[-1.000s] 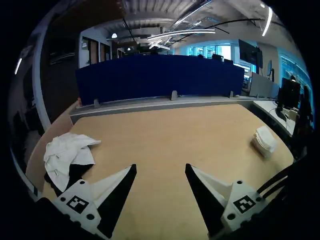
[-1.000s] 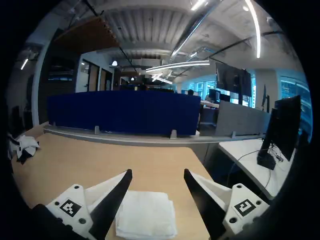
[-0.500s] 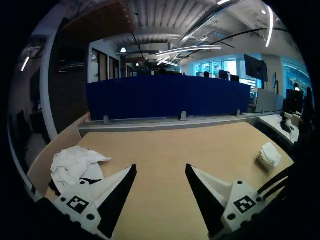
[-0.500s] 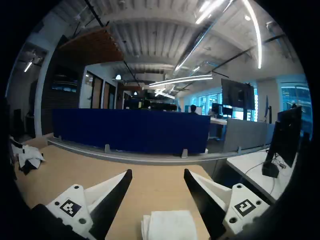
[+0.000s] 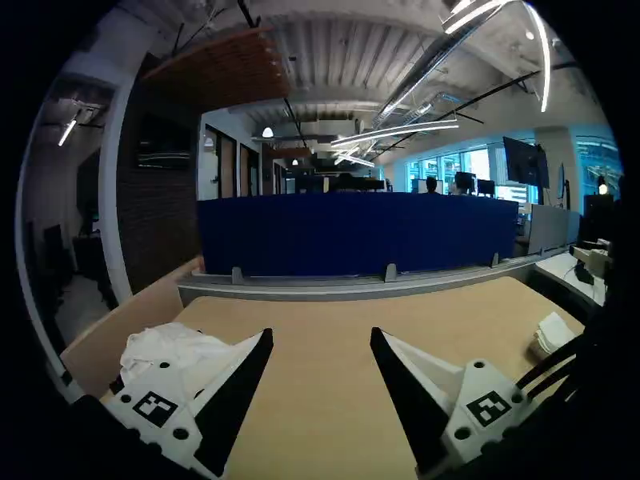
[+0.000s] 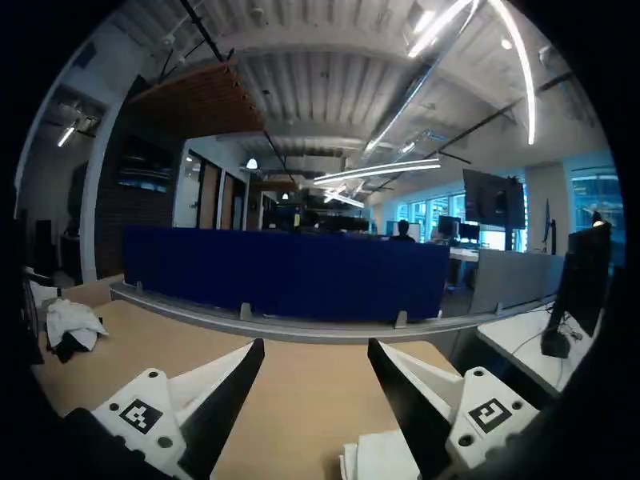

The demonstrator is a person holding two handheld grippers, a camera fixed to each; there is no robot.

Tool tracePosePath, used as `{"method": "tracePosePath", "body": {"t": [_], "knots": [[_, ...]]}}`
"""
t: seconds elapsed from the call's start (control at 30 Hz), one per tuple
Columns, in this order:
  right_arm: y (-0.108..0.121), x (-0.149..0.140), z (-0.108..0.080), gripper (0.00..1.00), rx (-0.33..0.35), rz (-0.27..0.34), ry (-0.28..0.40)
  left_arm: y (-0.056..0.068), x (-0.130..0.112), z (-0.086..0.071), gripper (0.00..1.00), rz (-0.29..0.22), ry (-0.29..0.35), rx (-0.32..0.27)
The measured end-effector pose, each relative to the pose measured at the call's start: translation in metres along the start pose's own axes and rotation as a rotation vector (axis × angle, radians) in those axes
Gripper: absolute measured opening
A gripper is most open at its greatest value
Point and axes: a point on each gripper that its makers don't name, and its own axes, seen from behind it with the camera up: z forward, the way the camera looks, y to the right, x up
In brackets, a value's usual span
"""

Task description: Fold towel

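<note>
A crumpled white towel (image 5: pixel 172 346) lies on the wooden table (image 5: pixel 320 320) at the left, partly behind my left gripper's left finger; the same heap (image 6: pixel 70 322), with dark cloth under it, sits far left in the right gripper view. A folded white towel stack (image 5: pixel 554 334) rests at the table's right edge, and its corner (image 6: pixel 376 456) peeks between my right gripper's fingers low in the right gripper view. My left gripper (image 5: pixel 320 340) is open over bare wood, holding nothing. My right gripper (image 6: pixel 314 348) is open as well, empty, above the near side of the stack.
A blue divider panel (image 5: pixel 352 236) on a grey rail (image 6: pixel 272 324) closes off the far side of the table. A neighbouring white desk with a dark monitor (image 6: pixel 580 296) stands to the right. The table's left edge (image 5: pixel 120 320) runs near the crumpled towel.
Both views have tilted upward: table and towels slid down in the frames, more ceiling shows. The folded stack has dropped nearly out of the right gripper view. Both grippers stayed open.
</note>
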Motion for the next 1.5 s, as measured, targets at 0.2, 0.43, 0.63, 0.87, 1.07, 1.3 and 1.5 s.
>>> {"method": "tracePosePath", "body": {"t": [0.2,0.43,0.63,0.87,1.07,1.3,1.5], "knots": [[-0.017,0.003,0.002,1.00,0.011,0.016,-0.001,-0.007,0.005,0.001,0.90,0.016,0.030,0.007],[-0.031,0.004,0.002,1.00,0.017,0.016,-0.002,-0.008,0.003,0.004,0.90,0.037,0.042,0.001],[-0.038,0.001,0.001,1.00,0.015,0.013,-0.005,-0.014,-0.006,0.008,0.90,0.037,0.045,0.007],[-0.042,-0.015,-0.001,1.00,0.000,0.026,-0.018,-0.015,-0.035,0.017,0.90,0.053,0.044,0.008],[-0.049,-0.028,-0.004,1.00,-0.006,0.057,-0.025,-0.013,-0.055,0.024,0.90,0.042,0.055,0.005],[-0.063,-0.052,-0.009,1.00,0.023,0.051,-0.043,-0.016,-0.080,0.033,0.90,0.043,0.081,0.016],[-0.076,-0.064,-0.011,1.00,0.036,0.012,-0.050,-0.013,-0.099,0.039,0.90,0.040,0.103,0.016]]}}
